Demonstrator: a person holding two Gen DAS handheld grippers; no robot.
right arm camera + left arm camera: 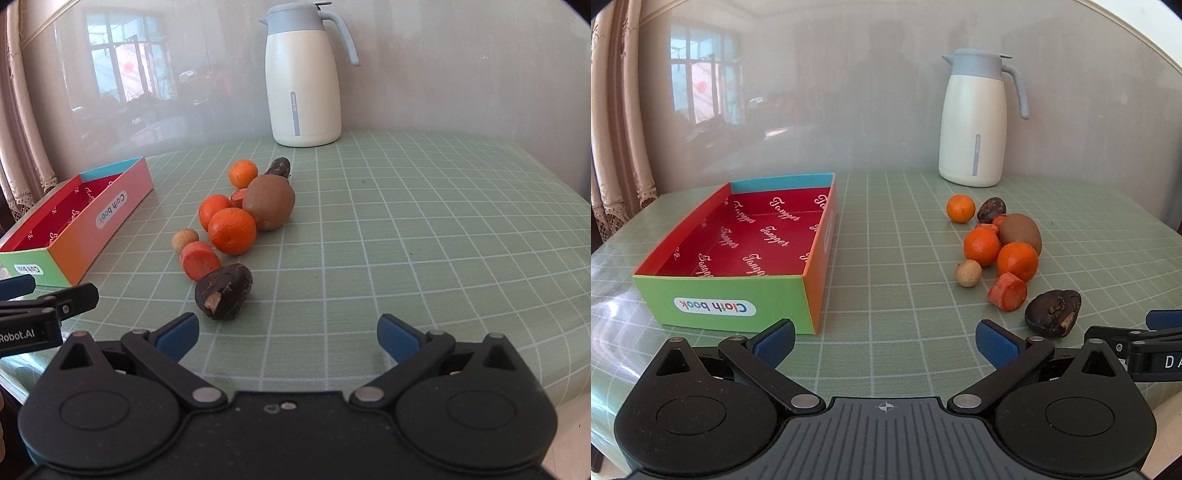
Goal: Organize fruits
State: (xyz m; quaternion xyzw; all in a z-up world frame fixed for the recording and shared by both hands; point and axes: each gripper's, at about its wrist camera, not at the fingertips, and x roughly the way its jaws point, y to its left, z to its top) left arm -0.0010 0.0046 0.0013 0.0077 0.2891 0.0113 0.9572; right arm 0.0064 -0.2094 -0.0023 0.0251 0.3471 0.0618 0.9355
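A line of loose produce runs from the centre toward the lower right of the left wrist view, on a green gridded worktop [886, 258]: three small oranges [1017, 260], a fuzzy brown kiwi [1021, 232], a pale round fruit [967, 273], cut carrot pieces [1007, 291] and two dark, wrinkled chestnut-like pieces [1052, 312]. An empty red-lined box [737, 308], marked "Cloth book", sits at left of centre, well apart from the pile, and is the likely destination. A white jug [975, 118] stands at upper right.

The left claw [885, 341], at the bottom of its frame, is spread wide and holds nothing; the right claw [287, 338] is likewise spread wide and bare, with the nearest dark piece [224, 291] just ahead of its left finger.

All the items look light. The oranges appear firm but smooth and round, so likely to roll or slip; a grip across the widest part seems safest. The kiwi looks softer and could bruise under a hard squeeze. The dark pieces look hard and uneven, best taken across their narrower sides.
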